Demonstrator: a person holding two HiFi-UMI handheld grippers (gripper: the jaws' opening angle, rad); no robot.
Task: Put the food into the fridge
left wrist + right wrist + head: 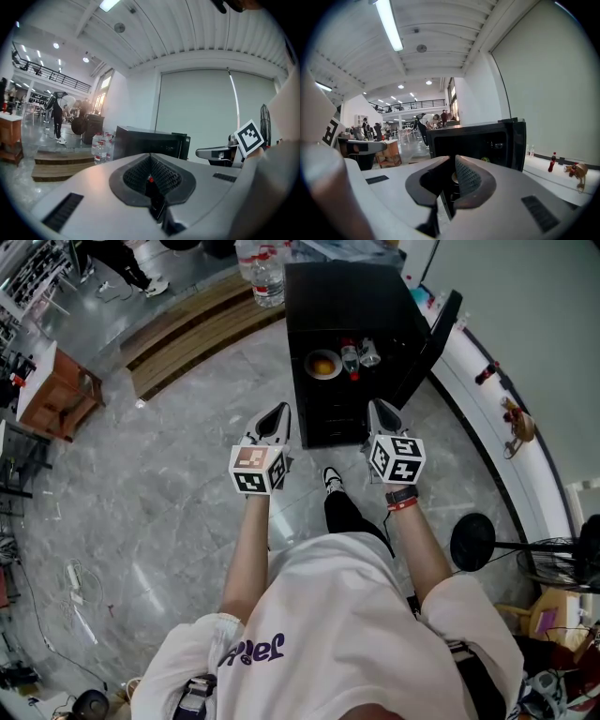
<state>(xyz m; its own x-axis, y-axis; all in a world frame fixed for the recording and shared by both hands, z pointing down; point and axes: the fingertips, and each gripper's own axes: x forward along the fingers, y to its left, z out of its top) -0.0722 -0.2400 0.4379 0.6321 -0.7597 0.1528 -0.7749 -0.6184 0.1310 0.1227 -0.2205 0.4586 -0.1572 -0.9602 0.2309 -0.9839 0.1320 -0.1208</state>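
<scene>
Left gripper (278,411), right gripper (376,409) before open fridge (347,296), interior mostly dark.

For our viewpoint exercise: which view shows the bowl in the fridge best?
The head view: the bowl and its orange food sit plainly in the open fridge. The right gripper view catches a sliver; the left gripper view only the fridge's outside.

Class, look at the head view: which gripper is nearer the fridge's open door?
Right. The right gripper hangs just below and left of the open door; the left gripper sits farther left, across the front of the fridge.
</scene>
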